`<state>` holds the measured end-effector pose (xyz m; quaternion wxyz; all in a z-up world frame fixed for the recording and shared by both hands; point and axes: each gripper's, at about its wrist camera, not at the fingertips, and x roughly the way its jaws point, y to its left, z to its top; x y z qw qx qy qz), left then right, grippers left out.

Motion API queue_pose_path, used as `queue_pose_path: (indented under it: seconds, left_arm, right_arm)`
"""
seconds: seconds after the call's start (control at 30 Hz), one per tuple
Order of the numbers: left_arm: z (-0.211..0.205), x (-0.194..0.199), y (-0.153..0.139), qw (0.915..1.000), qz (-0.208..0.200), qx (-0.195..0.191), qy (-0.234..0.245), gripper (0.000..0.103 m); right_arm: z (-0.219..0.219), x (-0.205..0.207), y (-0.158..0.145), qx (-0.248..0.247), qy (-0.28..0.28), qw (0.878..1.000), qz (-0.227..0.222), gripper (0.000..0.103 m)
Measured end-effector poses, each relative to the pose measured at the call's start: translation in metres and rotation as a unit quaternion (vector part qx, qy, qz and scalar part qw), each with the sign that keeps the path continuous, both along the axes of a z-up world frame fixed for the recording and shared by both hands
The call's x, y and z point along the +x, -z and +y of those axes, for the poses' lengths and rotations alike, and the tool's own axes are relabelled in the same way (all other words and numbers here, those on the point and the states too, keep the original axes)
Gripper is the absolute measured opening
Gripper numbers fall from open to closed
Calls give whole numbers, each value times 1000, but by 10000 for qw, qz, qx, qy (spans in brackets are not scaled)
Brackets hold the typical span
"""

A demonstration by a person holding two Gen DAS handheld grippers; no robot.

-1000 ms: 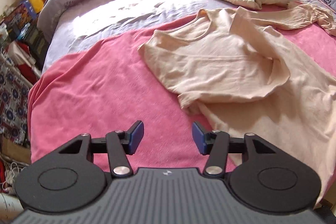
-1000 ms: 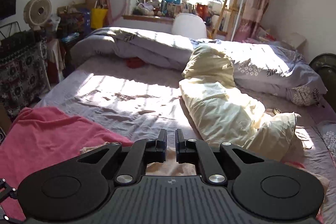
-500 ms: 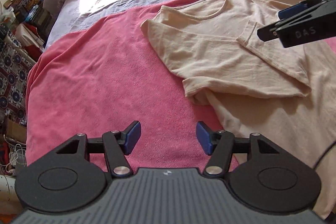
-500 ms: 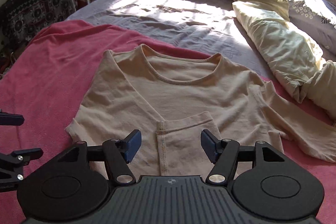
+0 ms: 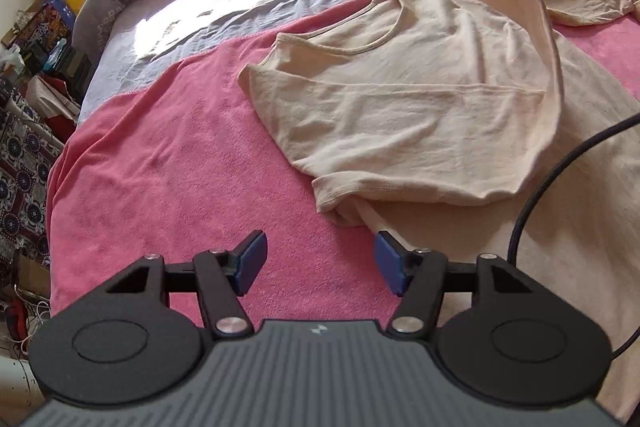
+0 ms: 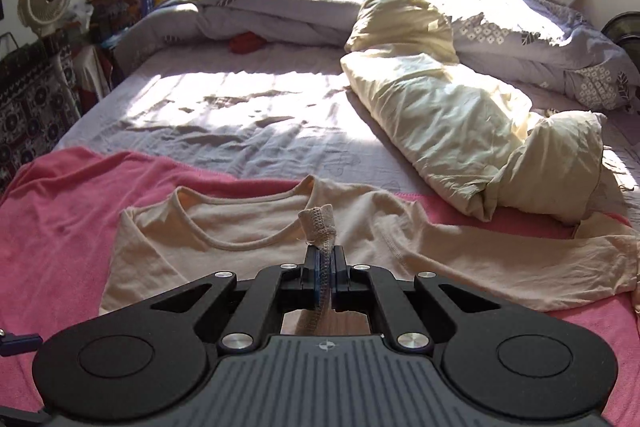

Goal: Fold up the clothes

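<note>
Right wrist: cream quilt (image 6: 460, 123) beyond shirt (image 6: 240, 227)

Right hand-held gripper (image 6: 325, 277) clamped on beige shirt (image 6: 248, 239) cuff, pink blanket (image 6: 72, 195) beneath

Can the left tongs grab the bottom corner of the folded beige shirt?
Probably yes. The left tongs stand open above bare pink blanket, and the beige cotton shirt's hemmed corner lies just ahead with nothing between.

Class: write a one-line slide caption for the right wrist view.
Right tongs pinch a beige shirt's hem above a pink blanket.
</note>
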<state>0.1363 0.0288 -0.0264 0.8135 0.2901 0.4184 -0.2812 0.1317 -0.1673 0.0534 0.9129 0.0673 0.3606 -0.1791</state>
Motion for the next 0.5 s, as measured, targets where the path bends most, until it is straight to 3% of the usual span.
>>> queue_pose_path:
  seconds: [0.2, 0.37, 0.5]
  left_arm:
    - [-40, -5, 11, 9990, -359, -52, 258, 71]
    - [-58, 11, 25, 9904, -1176, 478, -552, 72]
    - [-62, 38, 39, 9815, -1229, 826, -1210, 73]
  right_arm:
    - [-27, -16, -77, -128, 83, 9951, -975, 6]
    - [-33, -20, -119, -206, -106, 9890, -1460, 6]
    - [-38, -16, -122, -68, -210, 9888, -1475, 6]
